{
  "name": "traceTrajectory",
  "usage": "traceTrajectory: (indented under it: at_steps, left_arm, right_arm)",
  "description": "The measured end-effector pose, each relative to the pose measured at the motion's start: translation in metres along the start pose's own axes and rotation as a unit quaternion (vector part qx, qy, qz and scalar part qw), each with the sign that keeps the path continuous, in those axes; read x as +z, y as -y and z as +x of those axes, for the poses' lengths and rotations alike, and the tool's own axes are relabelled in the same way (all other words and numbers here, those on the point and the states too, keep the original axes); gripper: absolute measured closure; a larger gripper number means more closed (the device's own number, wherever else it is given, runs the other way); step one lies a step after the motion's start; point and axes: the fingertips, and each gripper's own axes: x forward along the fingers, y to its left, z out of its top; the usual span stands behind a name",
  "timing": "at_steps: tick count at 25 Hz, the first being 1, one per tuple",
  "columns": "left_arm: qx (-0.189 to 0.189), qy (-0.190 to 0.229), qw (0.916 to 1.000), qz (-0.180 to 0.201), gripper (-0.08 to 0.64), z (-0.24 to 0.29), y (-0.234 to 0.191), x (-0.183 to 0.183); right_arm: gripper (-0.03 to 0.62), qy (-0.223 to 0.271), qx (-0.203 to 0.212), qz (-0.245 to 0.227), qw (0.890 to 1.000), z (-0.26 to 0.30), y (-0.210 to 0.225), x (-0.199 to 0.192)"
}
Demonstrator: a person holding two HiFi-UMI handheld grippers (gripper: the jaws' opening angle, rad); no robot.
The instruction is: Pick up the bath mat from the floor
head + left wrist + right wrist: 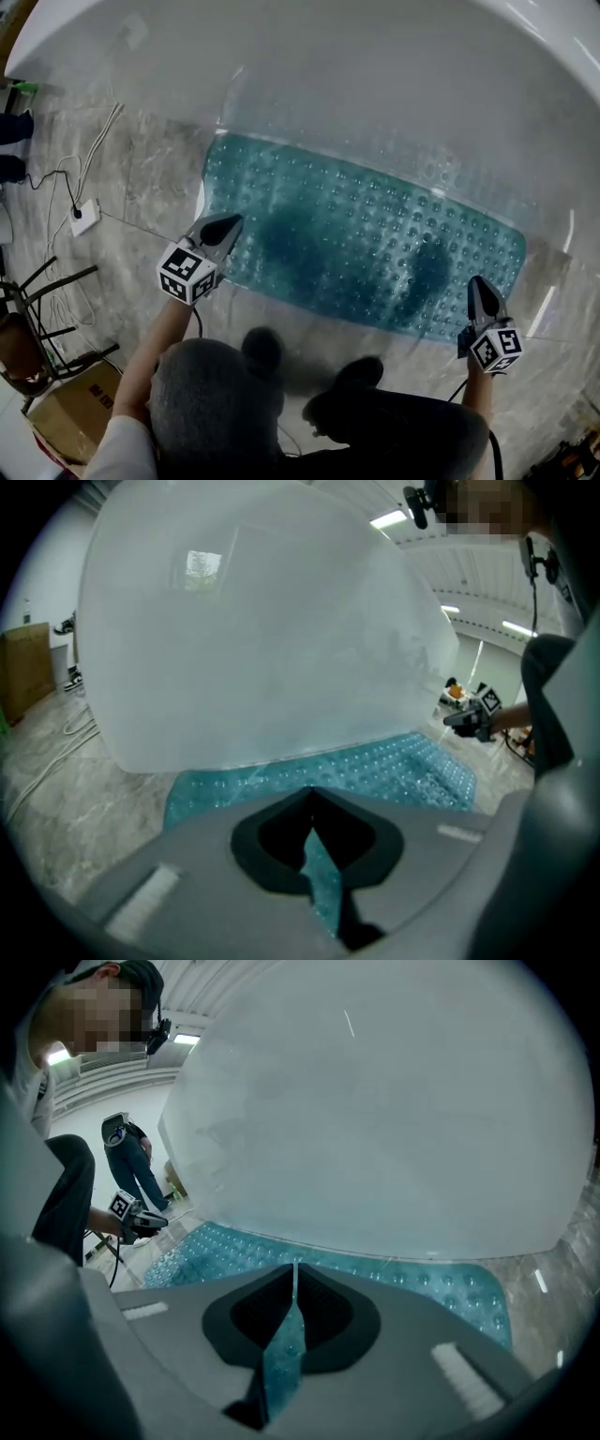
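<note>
mat: the teal, bubble-studded plastic bath mat [366,239] lay on the grey marble floor [141,178], its far edge at the foot of the glossy white bathtub [375,75] | left gripper [228,223]: jaws pressed together, pinching the mat's near-left corner | right gripper [480,284]: jaws clamped on the near-right corner, a teal strip between them

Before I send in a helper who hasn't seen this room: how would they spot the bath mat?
Find the big white bathtub on the marbled floor. On the floor alongside it lies the bath mat. It is the only teal, see-through sheet, studded with small bubbles, unlike the white cables to its left.
</note>
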Motion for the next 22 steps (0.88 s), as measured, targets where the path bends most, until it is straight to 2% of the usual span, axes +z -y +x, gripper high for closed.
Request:
traceTrajectory:
  at_steps: [4, 9, 13, 16, 19, 22]
  left_arm:
    - [0.019, -0.007, 0.9998, -0.005, 0.557, 0.004, -0.023, -0.021]
    - [0.076, -0.026, 0.9962, -0.033, 0.553, -0.001, -0.071, -0.052]
    - [0.107, -0.067, 0.9914, -0.034, 0.488, -0.002, -0.108, -0.081]
    - [0.118, -0.108, 0.9862, -0.042, 0.412, -0.002, -0.130, -0.107]
    - [0.132, -0.141, 0.9793, -0.061, 0.326, -0.001, -0.147, -0.135]
    - [0.129, -0.146, 0.9776, -0.080, 0.309, 0.001, -0.156, -0.148]
  right_arm:
    - [0.568, -0.023, -0.001, 0.003, 1.000, 0.013, 0.004, -0.023]
    - [0.561, -0.053, 0.002, -0.010, 0.999, 0.019, 0.001, -0.047]
    - [0.560, -0.079, 0.017, -0.044, 0.996, 0.019, -0.009, -0.054]
    - [0.561, -0.094, 0.025, -0.063, 0.993, 0.015, -0.014, -0.059]
    - [0.561, -0.098, 0.025, -0.061, 0.993, 0.013, -0.015, -0.062]
    - [0.561, -0.097, 0.024, -0.054, 0.994, 0.011, -0.015, -0.063]
